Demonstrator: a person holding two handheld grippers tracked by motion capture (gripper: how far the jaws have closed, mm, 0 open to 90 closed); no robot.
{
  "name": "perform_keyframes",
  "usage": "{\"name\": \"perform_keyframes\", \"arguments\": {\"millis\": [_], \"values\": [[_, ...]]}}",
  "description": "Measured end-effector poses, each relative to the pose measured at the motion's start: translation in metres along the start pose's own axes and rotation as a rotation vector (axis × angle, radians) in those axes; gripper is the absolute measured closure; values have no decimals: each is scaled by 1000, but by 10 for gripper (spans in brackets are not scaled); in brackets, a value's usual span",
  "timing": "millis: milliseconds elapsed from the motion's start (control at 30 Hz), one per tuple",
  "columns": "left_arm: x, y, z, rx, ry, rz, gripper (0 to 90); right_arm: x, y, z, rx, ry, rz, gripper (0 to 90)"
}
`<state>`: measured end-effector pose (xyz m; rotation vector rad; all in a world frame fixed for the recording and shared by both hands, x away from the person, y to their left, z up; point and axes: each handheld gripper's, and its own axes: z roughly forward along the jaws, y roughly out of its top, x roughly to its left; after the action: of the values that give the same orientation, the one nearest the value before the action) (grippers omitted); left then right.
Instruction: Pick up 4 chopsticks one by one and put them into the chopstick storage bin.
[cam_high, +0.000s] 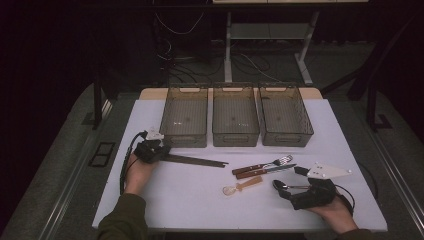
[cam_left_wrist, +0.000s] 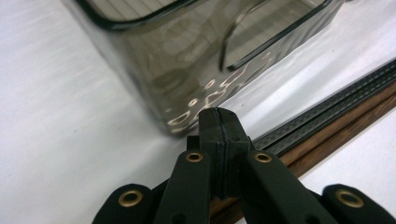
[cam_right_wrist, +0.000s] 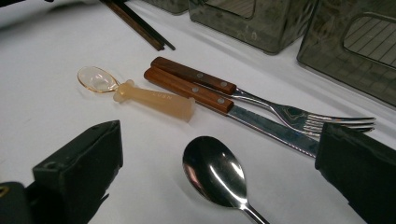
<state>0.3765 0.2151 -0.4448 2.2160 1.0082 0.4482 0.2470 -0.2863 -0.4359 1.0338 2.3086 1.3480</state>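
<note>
Straddling the steel spoon (cam_right_wrist: 215, 175) low in the right gripper view, the right tool (cam_right_wrist: 219, 177) is held wide open, empty; it should be lowered squarely. The left tool (cam_left_wrist: 219, 123), shut, seemingly empty, rests by the chopsticks (cam_high: 195, 160).

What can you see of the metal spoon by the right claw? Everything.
The metal spoon looks like polished steel, with an oval bowl facing up and mirror reflections in it. It lies flat on the white table, bowl toward the other cutlery, and its thin handle runs back between the open jaws of the right claw. The jaws stand wide; no pad presses it.
</note>
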Motion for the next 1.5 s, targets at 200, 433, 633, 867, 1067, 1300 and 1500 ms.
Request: {"name": "perform_keyframes", "arguments": {"millis": [200, 433, 633, 867, 1067, 1300, 1500], "values": [[4, -5, -5, 2, -13, -10, 896, 0, 0, 0, 1, -1, 0, 11], [2, -6, -8, 13, -16, 5, 896, 0, 0, 0, 2, -5, 2, 10], [3, -8, -9, 10, -28, 4, 896, 0, 0, 0, 3, -6, 5, 11], [2, -8, -10, 18, -29, 7, 896, 0, 0, 0, 1, -7, 6, 11], [2, -10, -12, 15, -45, 8, 896, -1, 0, 0, 1, -6, 5, 11], [1, -12, -15, 22, -55, 14, 896, 0, 0, 0, 3, -7, 4, 11], [0, -14, -19, 33, -59, 22, 896, 0, 0, 0, 3, -7, 4, 11]]}}
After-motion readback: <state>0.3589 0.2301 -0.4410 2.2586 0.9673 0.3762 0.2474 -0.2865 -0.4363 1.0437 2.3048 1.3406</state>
